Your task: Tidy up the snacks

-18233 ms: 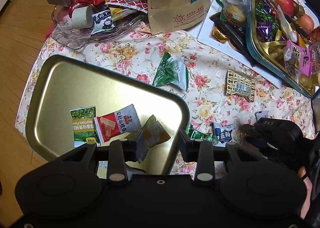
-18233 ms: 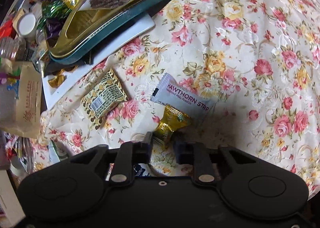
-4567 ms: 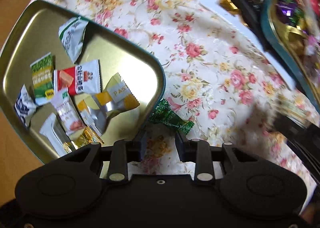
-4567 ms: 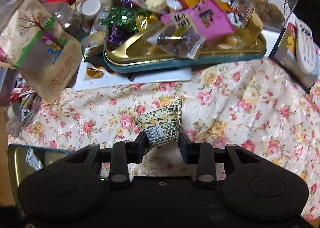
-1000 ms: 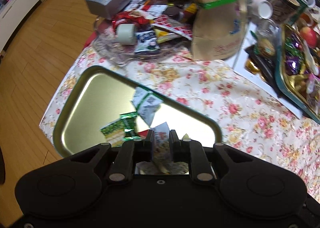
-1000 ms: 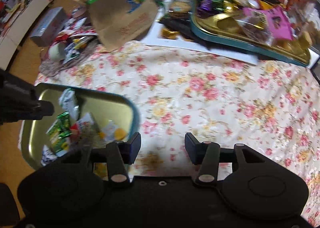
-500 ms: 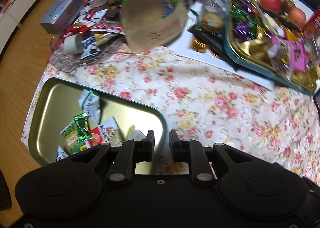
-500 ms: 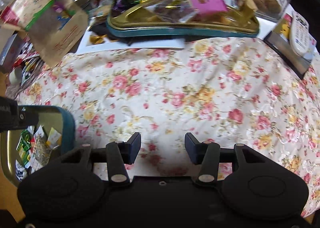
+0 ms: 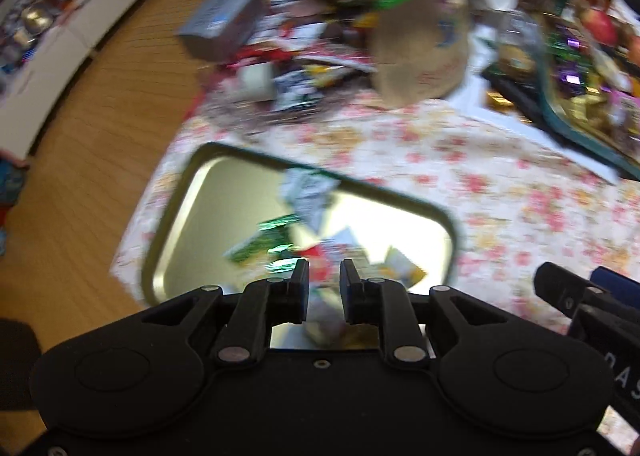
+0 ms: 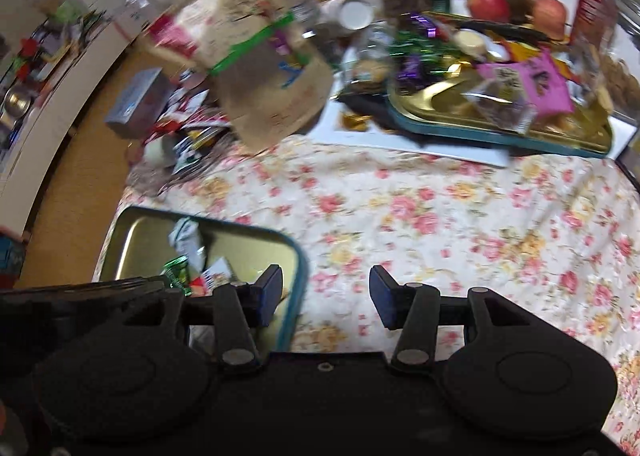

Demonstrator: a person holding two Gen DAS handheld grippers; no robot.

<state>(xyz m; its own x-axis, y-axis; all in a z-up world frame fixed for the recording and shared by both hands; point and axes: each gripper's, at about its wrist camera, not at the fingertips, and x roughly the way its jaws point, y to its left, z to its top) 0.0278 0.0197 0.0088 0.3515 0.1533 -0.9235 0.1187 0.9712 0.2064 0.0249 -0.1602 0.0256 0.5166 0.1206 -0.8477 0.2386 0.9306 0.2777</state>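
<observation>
Apparently empty: left tool (image 9: 324,276) nearly closed, right tool (image 10: 326,284) wide.

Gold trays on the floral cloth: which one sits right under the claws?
The near gold tray with a few loose snack packets, at the table's corner below both claws. The far gold tray lies across the cloth, heaped with sweets.

Both wrist cameras look down from above the near table edge, sharing the gold tray (image 9: 188,192) (image 10: 132,232) and brown paper bag (image 9: 420,44) (image 10: 276,88).
</observation>
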